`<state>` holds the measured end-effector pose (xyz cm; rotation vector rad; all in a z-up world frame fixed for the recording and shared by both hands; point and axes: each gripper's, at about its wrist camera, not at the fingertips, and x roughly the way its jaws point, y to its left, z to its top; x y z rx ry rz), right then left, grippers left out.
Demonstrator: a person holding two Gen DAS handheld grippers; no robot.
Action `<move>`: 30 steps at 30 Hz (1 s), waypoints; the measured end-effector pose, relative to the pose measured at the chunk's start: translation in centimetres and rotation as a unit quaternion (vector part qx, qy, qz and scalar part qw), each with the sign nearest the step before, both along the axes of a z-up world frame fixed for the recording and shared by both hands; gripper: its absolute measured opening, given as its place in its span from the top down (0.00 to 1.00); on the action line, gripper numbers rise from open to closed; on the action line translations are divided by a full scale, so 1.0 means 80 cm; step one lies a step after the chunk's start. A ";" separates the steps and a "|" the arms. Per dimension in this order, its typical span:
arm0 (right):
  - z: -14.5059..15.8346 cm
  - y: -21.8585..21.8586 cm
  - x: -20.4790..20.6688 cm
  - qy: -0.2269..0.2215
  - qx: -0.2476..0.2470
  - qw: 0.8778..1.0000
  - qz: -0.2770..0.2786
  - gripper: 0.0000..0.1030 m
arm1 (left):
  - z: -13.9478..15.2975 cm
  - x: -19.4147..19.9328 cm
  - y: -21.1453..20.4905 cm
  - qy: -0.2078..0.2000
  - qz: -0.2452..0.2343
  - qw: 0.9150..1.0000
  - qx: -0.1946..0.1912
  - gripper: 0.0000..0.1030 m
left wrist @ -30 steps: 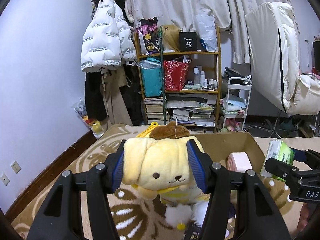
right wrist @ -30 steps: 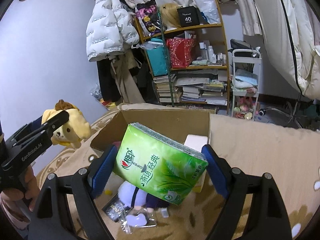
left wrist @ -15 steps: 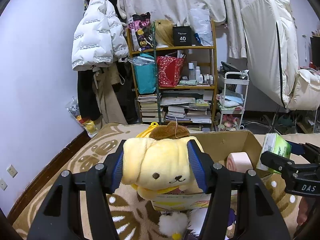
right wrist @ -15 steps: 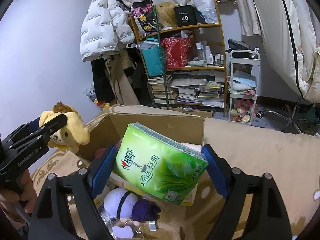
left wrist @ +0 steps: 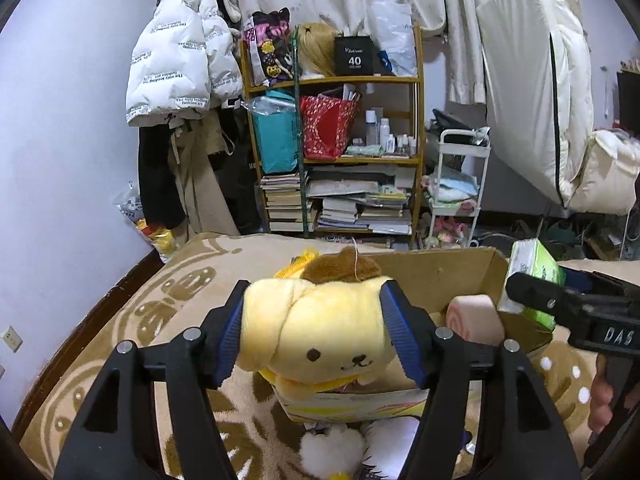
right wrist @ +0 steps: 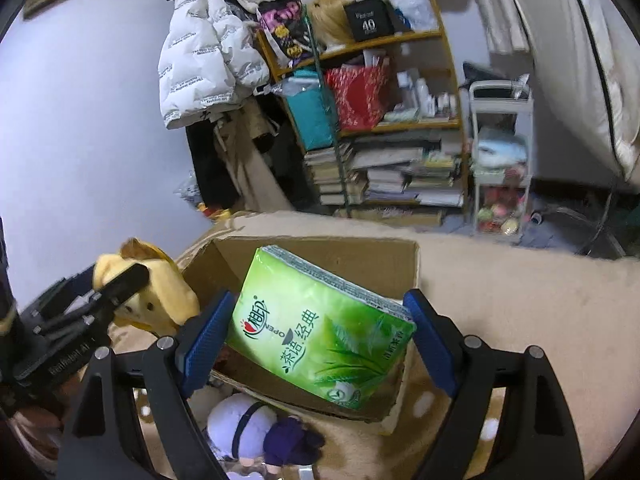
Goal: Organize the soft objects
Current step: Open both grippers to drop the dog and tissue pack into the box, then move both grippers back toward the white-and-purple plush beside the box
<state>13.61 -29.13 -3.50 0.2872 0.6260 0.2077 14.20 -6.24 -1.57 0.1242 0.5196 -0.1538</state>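
Note:
My left gripper [left wrist: 318, 334] is shut on a yellow dog plush [left wrist: 320, 328] with a brown cap, held above the near edge of an open cardboard box [left wrist: 436, 270]. My right gripper [right wrist: 320, 332] is shut on a green tissue pack [right wrist: 320, 328], held tilted over the same box [right wrist: 360, 252]. The tissue pack also shows in the left wrist view [left wrist: 532, 272], and the plush in the right wrist view [right wrist: 156, 292]. A pink roll [left wrist: 474, 320] lies inside the box.
A purple and white doll [right wrist: 264, 436] and a white fluffy toy [left wrist: 332, 448] lie on the patterned beige blanket [left wrist: 168, 304] in front of the box. A cluttered bookshelf [left wrist: 340, 160], a white cart [left wrist: 456, 188] and hanging coats [left wrist: 180, 64] stand behind.
Both grippers have moved forward with their loads, from short of the box to over it. Both stay shut.

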 end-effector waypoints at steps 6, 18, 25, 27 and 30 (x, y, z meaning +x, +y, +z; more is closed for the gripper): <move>-0.011 0.000 0.004 0.011 -0.007 1.000 -0.002 0.12 | -0.012 0.006 -0.003 0.019 -0.004 1.000 0.006 0.29; -0.010 0.003 -0.001 0.010 -0.012 1.000 -0.001 0.02 | -0.008 -0.008 0.007 0.032 0.011 0.999 0.023 0.19; 0.004 0.003 -0.022 -0.001 -0.019 1.000 -0.010 0.00 | 0.003 -0.025 0.019 0.036 0.021 0.999 0.021 0.08; 0.008 0.004 -0.028 0.000 -0.023 1.000 -0.012 0.00 | 0.006 -0.033 0.022 0.035 0.022 0.999 0.023 0.06; 0.014 0.003 -0.037 0.005 -0.020 1.000 -0.014 0.00 | 0.012 -0.045 0.025 0.032 0.018 0.999 0.030 0.06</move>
